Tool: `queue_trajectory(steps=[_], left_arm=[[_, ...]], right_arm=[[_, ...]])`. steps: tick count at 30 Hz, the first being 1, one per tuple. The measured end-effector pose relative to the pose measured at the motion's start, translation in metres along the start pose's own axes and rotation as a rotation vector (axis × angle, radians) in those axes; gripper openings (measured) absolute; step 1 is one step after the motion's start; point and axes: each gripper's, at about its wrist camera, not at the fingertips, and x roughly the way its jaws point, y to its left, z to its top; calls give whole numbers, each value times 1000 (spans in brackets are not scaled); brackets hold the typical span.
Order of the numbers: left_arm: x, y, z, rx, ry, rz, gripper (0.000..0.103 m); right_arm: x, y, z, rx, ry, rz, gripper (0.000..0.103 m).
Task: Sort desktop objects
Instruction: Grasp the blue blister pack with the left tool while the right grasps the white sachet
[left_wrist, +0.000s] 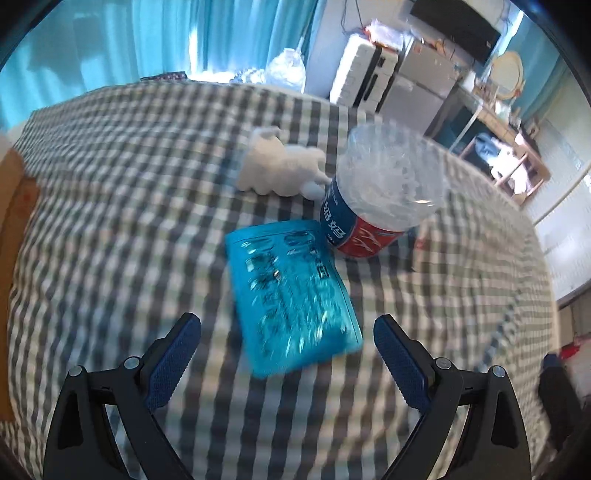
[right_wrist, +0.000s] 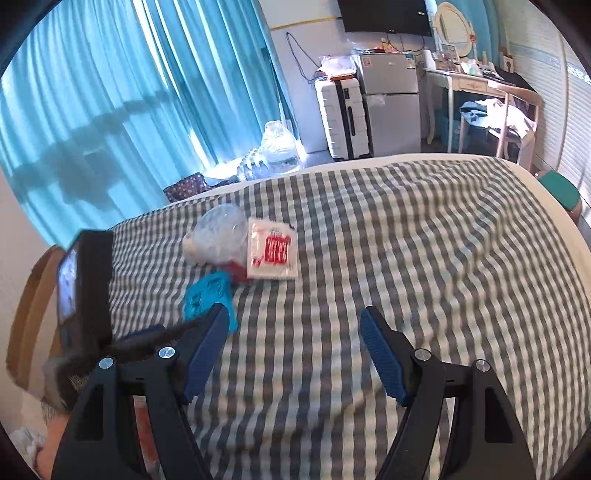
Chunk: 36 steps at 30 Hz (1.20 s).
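A blue tissue pack (left_wrist: 291, 295) lies flat on the checked bedspread (left_wrist: 110, 206), just ahead of my left gripper (left_wrist: 287, 328), which is open and empty above it. Behind the pack a clear plastic bottle (left_wrist: 380, 188) with a red and blue label lies on its side, and a white plush toy (left_wrist: 277, 166) rests beyond. In the right wrist view my right gripper (right_wrist: 293, 325) is open over bare cloth. Ahead of it lie the blue pack (right_wrist: 207, 295), the bottle (right_wrist: 218, 236) and a white packet with red print (right_wrist: 271, 249).
The other hand-held gripper's black body (right_wrist: 88, 288) shows at the left. A wooden bed frame (right_wrist: 26, 314) borders the left edge. Beyond the bed stand teal curtains (right_wrist: 110, 92), a white suitcase (right_wrist: 343, 118), a small fridge (right_wrist: 391, 107) and a desk (right_wrist: 480, 85).
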Motion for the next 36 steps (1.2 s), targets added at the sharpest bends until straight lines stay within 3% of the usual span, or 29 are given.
queue_trajectory(steps=[3, 5, 9, 12, 17, 19, 23, 24, 25, 27, 29, 31, 36], left_arm=[[22, -3, 4, 54, 20, 50, 97], [25, 2, 7, 70, -20, 58, 96], [25, 19, 17, 78, -53, 145, 82], [22, 31, 23, 51, -59, 130, 72], [16, 47, 23, 78, -62, 113, 62], [12, 51, 21, 91, -67, 108, 56], [7, 59, 28, 82, -66, 99, 47], [6, 60, 27, 83, -68, 95, 39], [6, 60, 27, 91, -70, 94, 34], [6, 59, 29, 96, -68, 85, 28], [7, 54, 34, 100, -64, 67, 19], [4, 55, 32, 112, -66, 58, 10], [-10, 68, 22, 108, -71, -18, 8]], right_arm=[[24, 5, 12, -11, 3, 33, 73], [35, 10, 16, -26, 6, 51, 73], [64, 26, 20, -100, 32, 54, 73], [76, 33, 19, -115, 38, 55, 73], [99, 39, 14, -177, 83, -35, 71], [99, 39, 12, -182, 71, -67, 65], [96, 35, 11, -181, 42, -124, 65], [99, 34, 14, -190, 38, -134, 64], [101, 32, 15, -194, 34, -138, 61], [109, 31, 18, -188, 38, -149, 39], [118, 28, 20, -164, 57, -151, 10], [119, 21, 18, -114, 65, -118, 5], [92, 9, 6, -61, 45, -89, 4]])
